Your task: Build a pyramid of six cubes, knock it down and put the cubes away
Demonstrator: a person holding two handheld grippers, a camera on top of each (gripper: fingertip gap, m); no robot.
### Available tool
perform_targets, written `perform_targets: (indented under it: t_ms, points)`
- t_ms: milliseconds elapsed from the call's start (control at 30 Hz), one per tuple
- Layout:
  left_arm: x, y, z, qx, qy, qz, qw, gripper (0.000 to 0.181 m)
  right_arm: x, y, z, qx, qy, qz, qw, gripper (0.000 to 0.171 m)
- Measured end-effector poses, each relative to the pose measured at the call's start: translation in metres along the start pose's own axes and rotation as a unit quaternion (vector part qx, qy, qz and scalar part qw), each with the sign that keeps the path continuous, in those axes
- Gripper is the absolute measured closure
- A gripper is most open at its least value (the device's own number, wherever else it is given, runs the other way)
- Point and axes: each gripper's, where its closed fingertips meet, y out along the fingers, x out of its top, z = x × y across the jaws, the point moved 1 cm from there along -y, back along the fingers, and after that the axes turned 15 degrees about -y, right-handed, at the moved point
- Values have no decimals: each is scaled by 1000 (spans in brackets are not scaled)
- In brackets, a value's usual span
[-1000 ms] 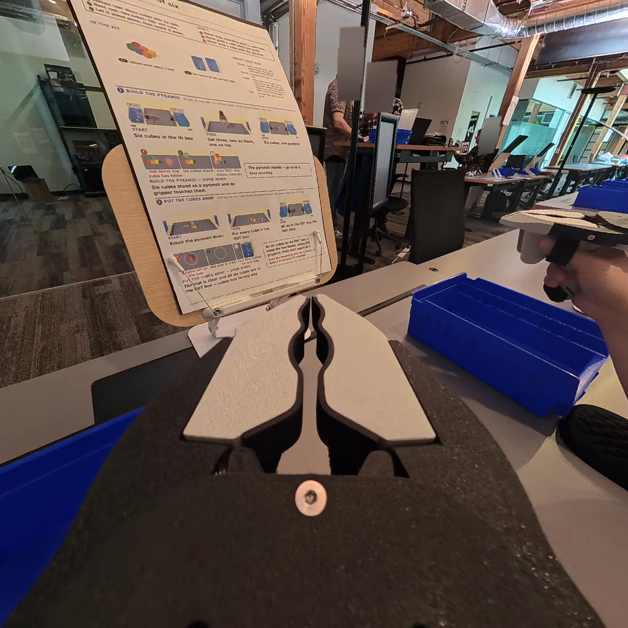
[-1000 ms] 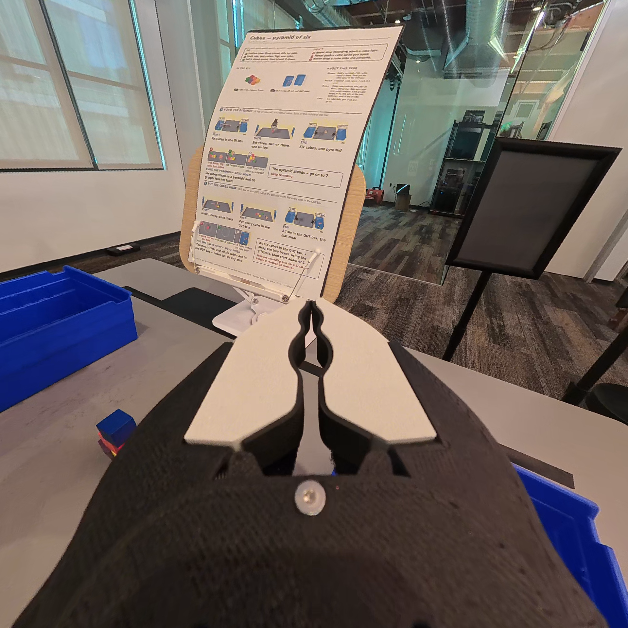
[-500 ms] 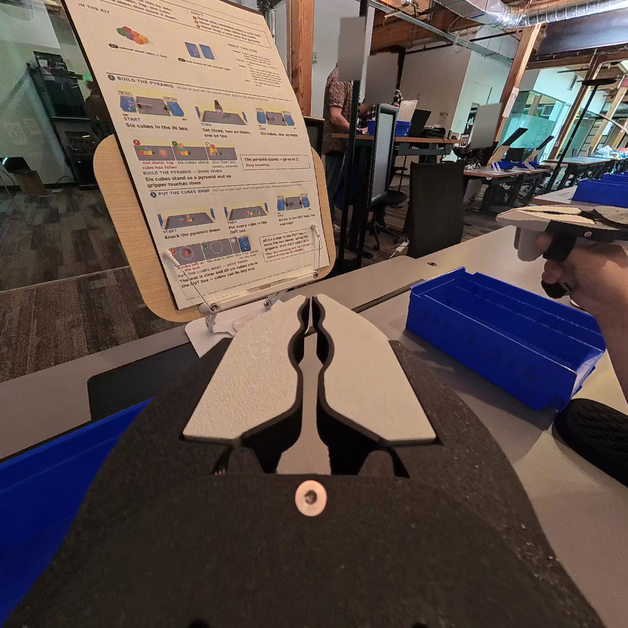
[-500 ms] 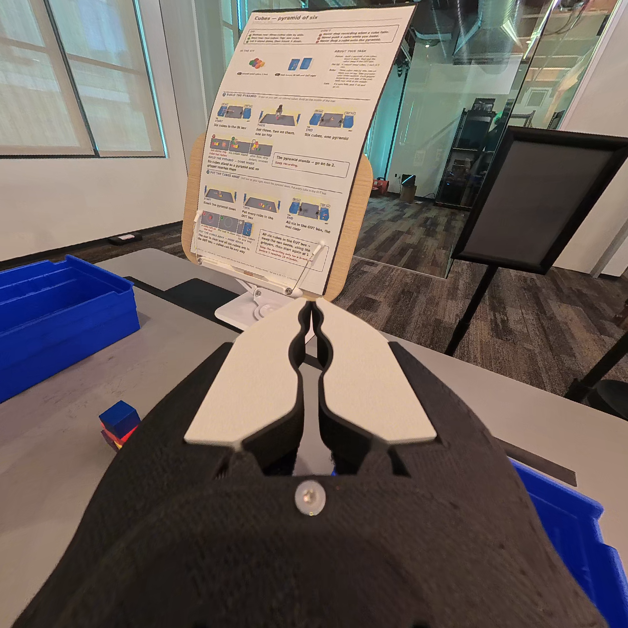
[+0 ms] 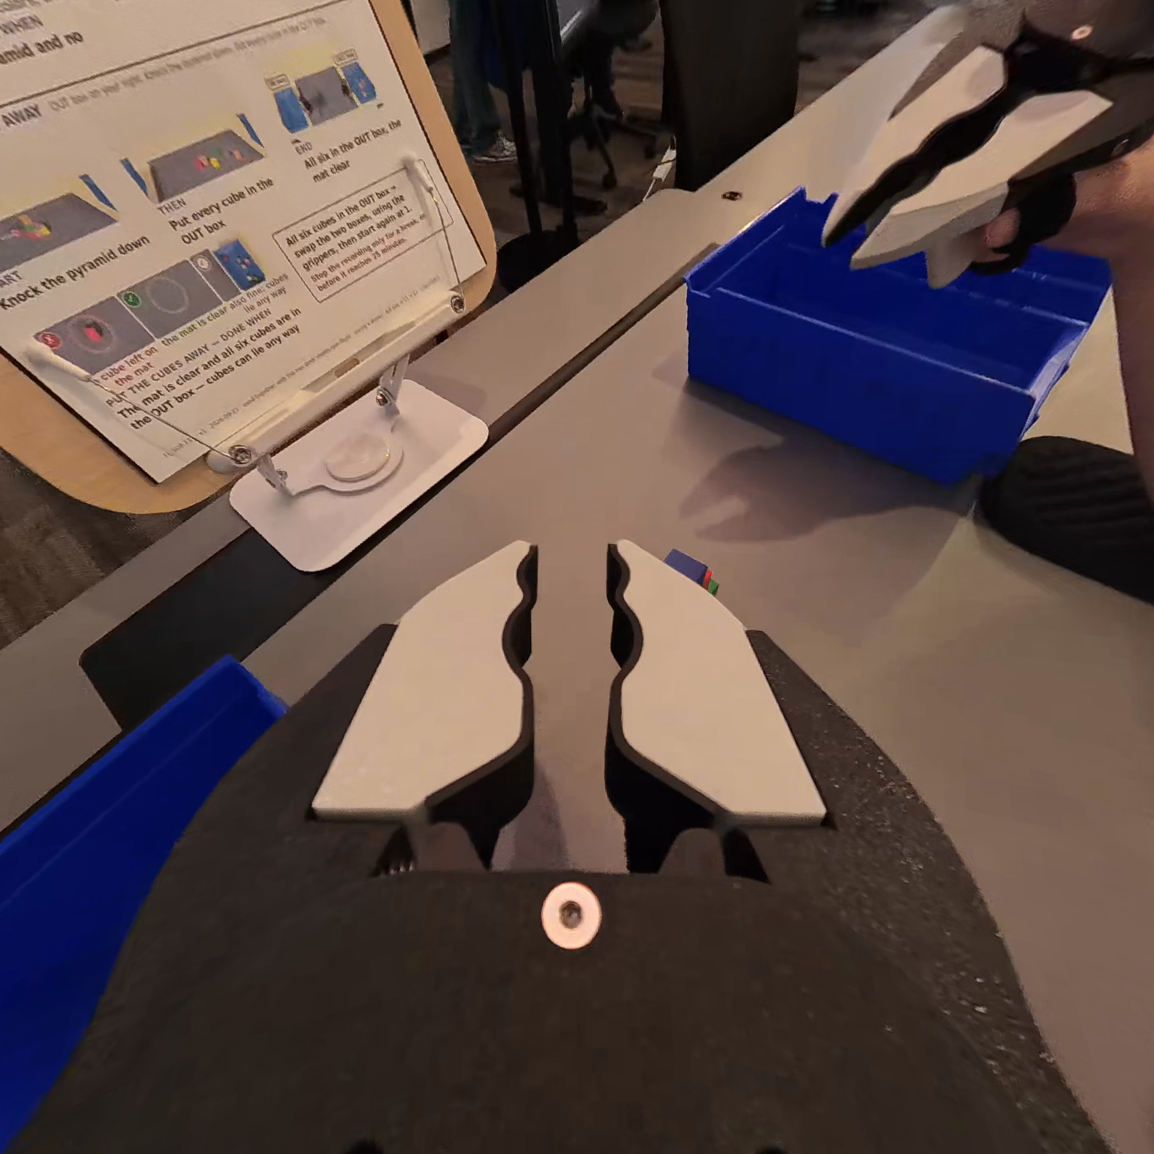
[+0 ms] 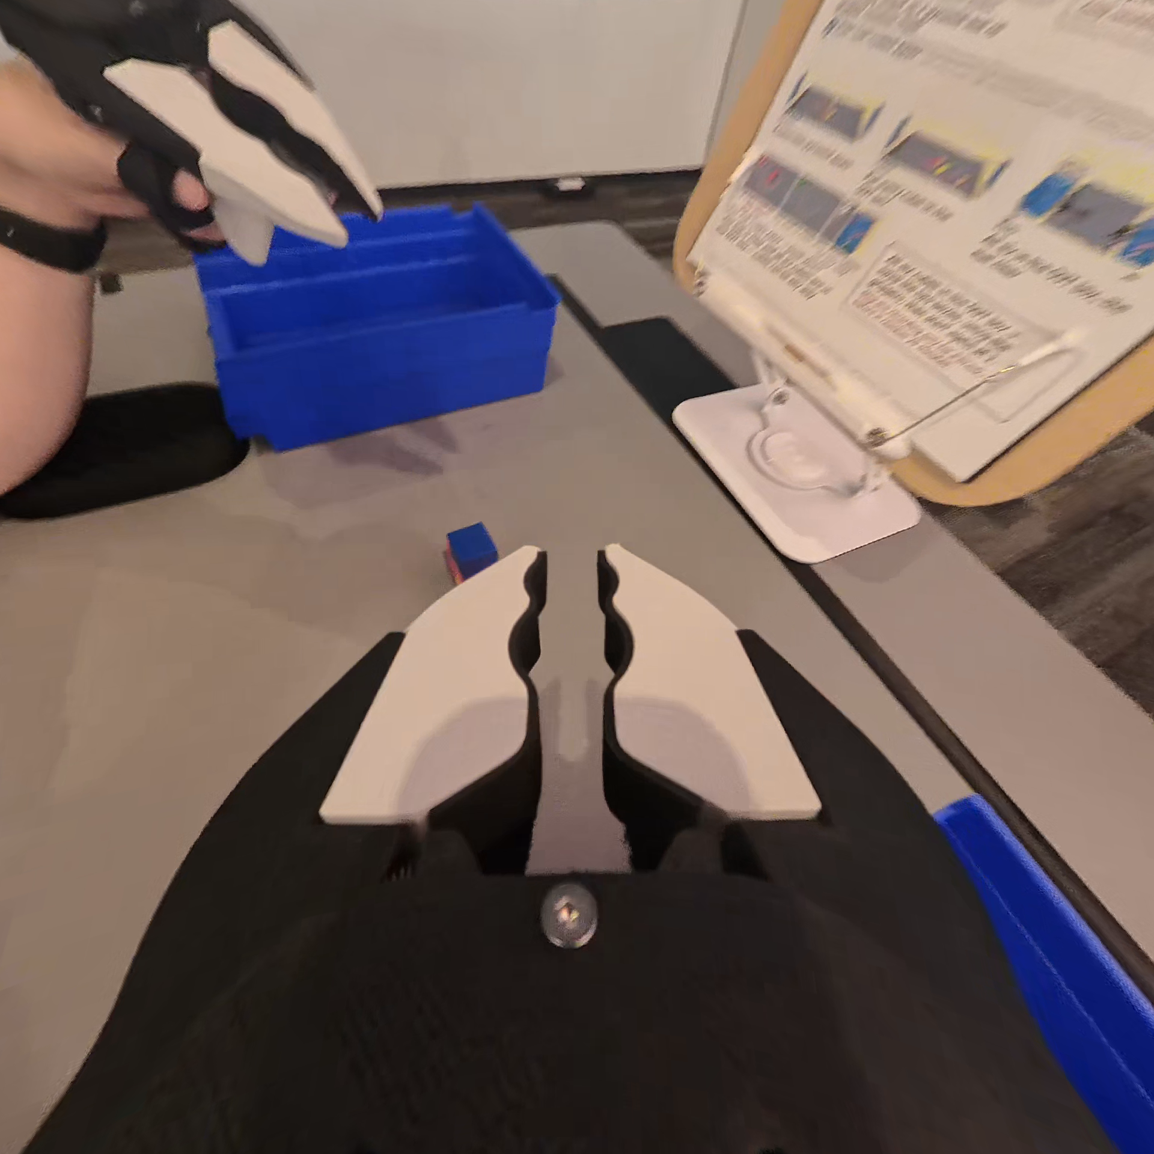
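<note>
A small pile of cubes (image 6: 471, 549) with a blue one on top sits on the grey mat (image 6: 250, 624). In the left wrist view the cubes (image 5: 690, 565) peek out behind my right finger, with red and green edges showing below the blue. My left gripper (image 5: 571, 552) is open and empty, tilted down at the mat just left of the cubes. My right gripper (image 6: 571, 556) is open and empty, its left fingertip just right of the cubes. Each gripper shows in the other's view, held above a blue bin: the right one (image 5: 852, 250), the left one (image 6: 356, 228).
A blue bin (image 5: 874, 362) stands at the mat's right end, another blue bin (image 6: 374, 325) at the left end. An instruction sheet on a white stand (image 5: 356, 462) is at the back edge. A dark rounded thing (image 5: 1074, 499) lies beside the right bin. The gap from one gripper's tips to the other's is roughly 20 centimetres.
Both grippers have tipped down from facing the instruction sheet toward the mat and cubes. Both have gone from shut to open.
</note>
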Motion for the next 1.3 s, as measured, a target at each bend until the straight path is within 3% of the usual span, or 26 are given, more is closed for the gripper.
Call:
perform_targets:
  t_ms: [100,167,467,1300]
  points:
    - [-5,8,-2,0,16,11,1000,152,-11,13,11,33,-6,37,999,147]
    - [-9,12,0,11,36,20,999,149,-16,21,11,22,-27,53,998,132]
    - [-10,11,9,29,11,27,999,138,-29,42,34,71,-71,98,990,117]
    - [10,1,-8,-49,-51,-34,997,173,-31,49,39,74,-88,109,987,117]
